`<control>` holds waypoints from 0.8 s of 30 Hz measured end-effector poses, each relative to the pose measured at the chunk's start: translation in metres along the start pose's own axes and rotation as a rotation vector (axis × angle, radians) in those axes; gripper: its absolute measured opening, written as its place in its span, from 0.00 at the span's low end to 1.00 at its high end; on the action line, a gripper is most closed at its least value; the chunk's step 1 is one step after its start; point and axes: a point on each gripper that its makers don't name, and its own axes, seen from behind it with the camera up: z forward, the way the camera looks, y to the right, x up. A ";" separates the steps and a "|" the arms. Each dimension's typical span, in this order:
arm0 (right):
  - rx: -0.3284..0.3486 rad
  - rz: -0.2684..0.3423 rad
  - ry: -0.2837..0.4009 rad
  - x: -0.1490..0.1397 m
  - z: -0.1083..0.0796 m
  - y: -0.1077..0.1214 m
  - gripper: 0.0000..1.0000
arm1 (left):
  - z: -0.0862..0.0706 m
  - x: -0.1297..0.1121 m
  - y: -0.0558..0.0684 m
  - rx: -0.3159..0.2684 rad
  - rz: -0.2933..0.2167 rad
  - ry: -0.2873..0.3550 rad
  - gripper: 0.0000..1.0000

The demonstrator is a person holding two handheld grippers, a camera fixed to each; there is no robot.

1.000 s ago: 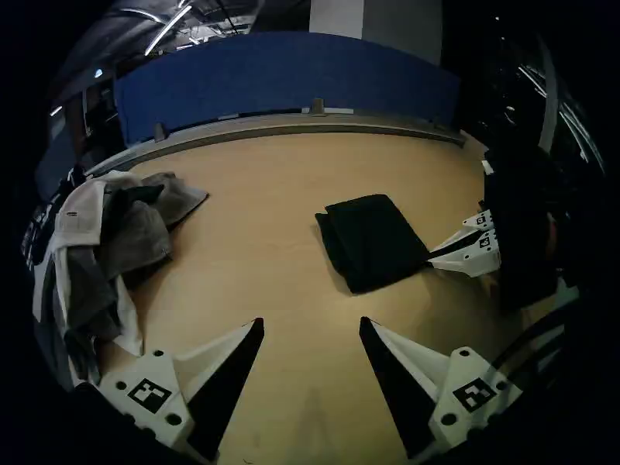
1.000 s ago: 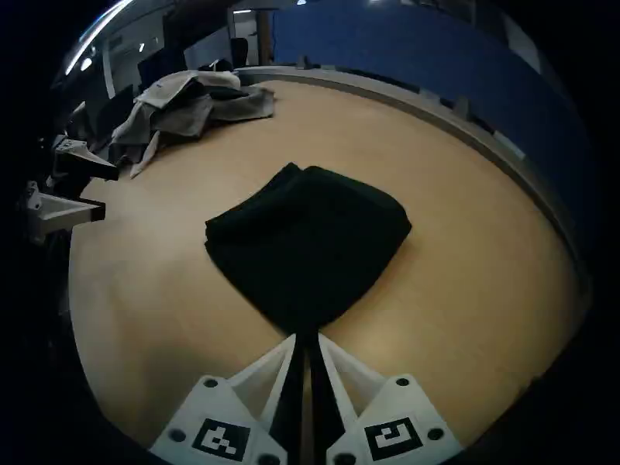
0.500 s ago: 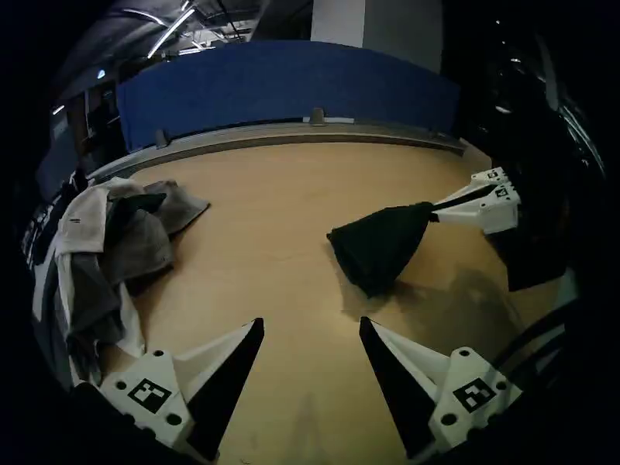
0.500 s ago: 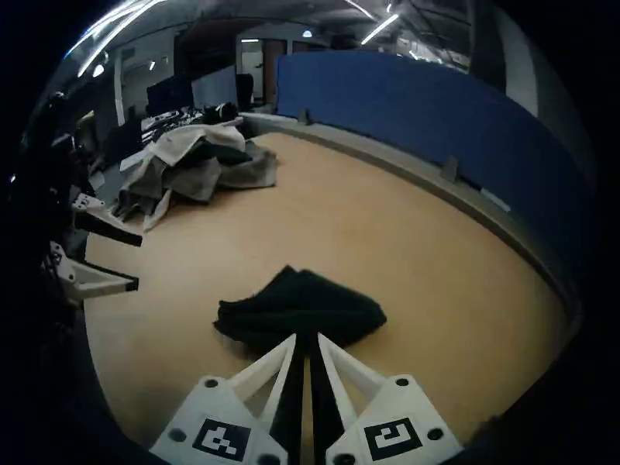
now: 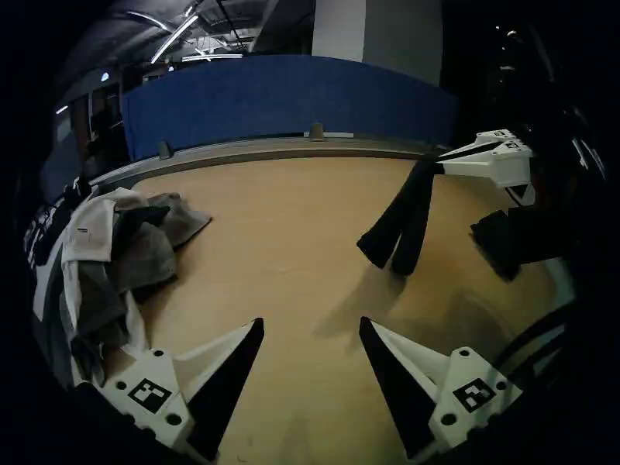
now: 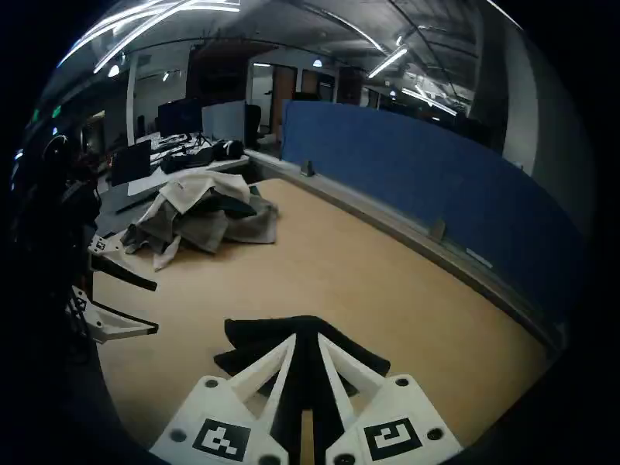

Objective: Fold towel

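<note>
Pinched onto an edge of the black towel (image 5: 395,226), the right gripper (image 6: 308,338) lets it hang beneath, likely for carrying aside, while the left gripper (image 5: 311,321) gapes wide, empty.

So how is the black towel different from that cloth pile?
The black towel hangs in the air from the right gripper; the cloth pile lies on the table. The black towel is one dark piece; the cloth pile is grey and white, heaped and crumpled. Both are soft cloth.
</note>
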 end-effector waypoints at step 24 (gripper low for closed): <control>-0.057 0.032 0.048 0.009 -0.047 0.025 0.04 | -0.009 0.010 0.014 -0.006 0.012 0.022 0.91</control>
